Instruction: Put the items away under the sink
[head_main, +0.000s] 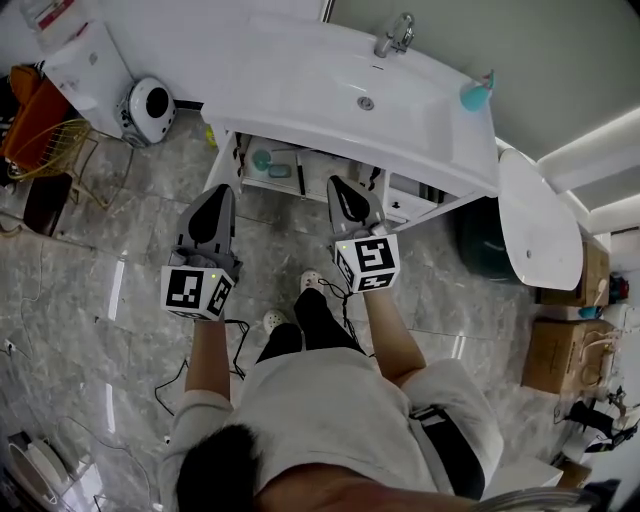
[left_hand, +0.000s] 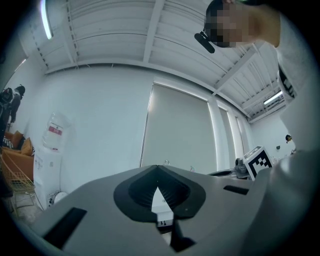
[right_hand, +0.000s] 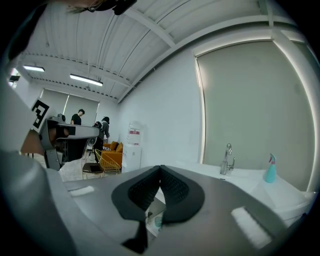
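Observation:
A white sink counter (head_main: 300, 75) with a chrome tap (head_main: 397, 35) stands in front of me. Its cabinet below is open, and on the shelf lie a teal round item (head_main: 262, 158) and a small teal piece (head_main: 279, 170). A teal spray bottle (head_main: 478, 93) stands on the counter's right end, and the same bottle (right_hand: 270, 170) shows in the right gripper view. My left gripper (head_main: 222, 190) is shut and empty, pointing at the cabinet's left side. My right gripper (head_main: 335, 183) is shut and empty before the cabinet's middle. In their own views, the left gripper (left_hand: 157, 169) and the right gripper (right_hand: 160, 168) have their pads pressed together.
A round white appliance (head_main: 150, 105) and a white dispenser (head_main: 85, 60) stand left of the sink. An orange chair with a wire frame (head_main: 45, 135) is at the far left. A dark bin (head_main: 488, 245) and cardboard boxes (head_main: 565, 340) sit to the right. A cable (head_main: 205, 365) lies on the marble floor.

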